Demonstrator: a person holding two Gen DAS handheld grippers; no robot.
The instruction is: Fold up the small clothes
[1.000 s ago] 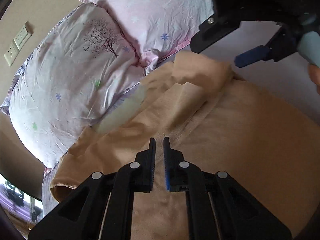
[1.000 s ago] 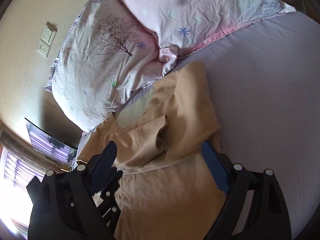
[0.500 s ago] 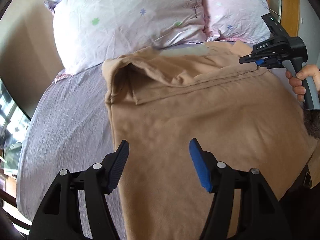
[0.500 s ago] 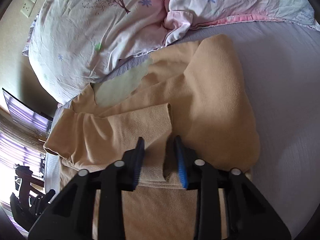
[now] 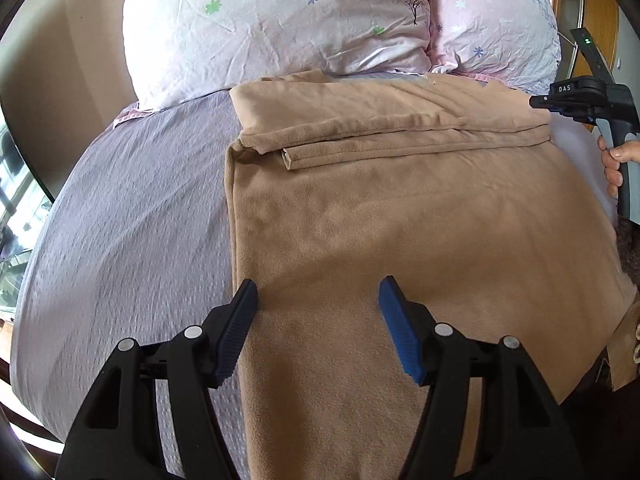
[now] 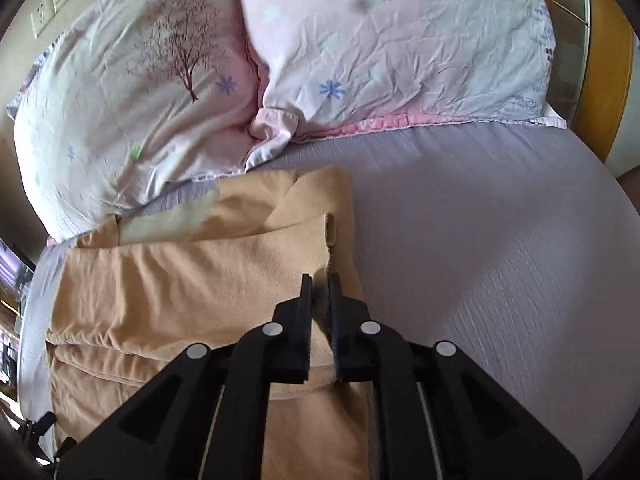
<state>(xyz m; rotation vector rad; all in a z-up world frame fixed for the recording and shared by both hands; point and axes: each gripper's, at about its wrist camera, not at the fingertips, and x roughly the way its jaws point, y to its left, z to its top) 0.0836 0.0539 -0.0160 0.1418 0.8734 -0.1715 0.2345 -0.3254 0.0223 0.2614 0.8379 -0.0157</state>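
Observation:
A tan garment (image 5: 400, 216) lies flat on the lilac bed sheet (image 5: 132, 216), its far part folded over into a band (image 5: 400, 136) across the top. My left gripper (image 5: 316, 300) is open and empty, hovering above the garment's near left edge. My right gripper (image 6: 320, 284) is shut on the garment's folded sleeve edge (image 6: 326, 256) at its right side; it also shows in the left wrist view (image 5: 538, 101) at the fold's right end. In the right wrist view the garment (image 6: 192, 280) spreads out to the left.
Two pale floral pillows (image 5: 280, 24) (image 6: 392, 48) lie against the headboard just beyond the garment. A wooden bed frame (image 6: 604, 64) stands at the far right. Wall sockets (image 6: 44, 16) are at the upper left. Bare sheet (image 6: 480, 248) lies right of the garment.
My left gripper let go of the cloth, opened and pulled back over the near part. My right gripper closed on the sleeve edge and carried it across, flattening the fold into a band.

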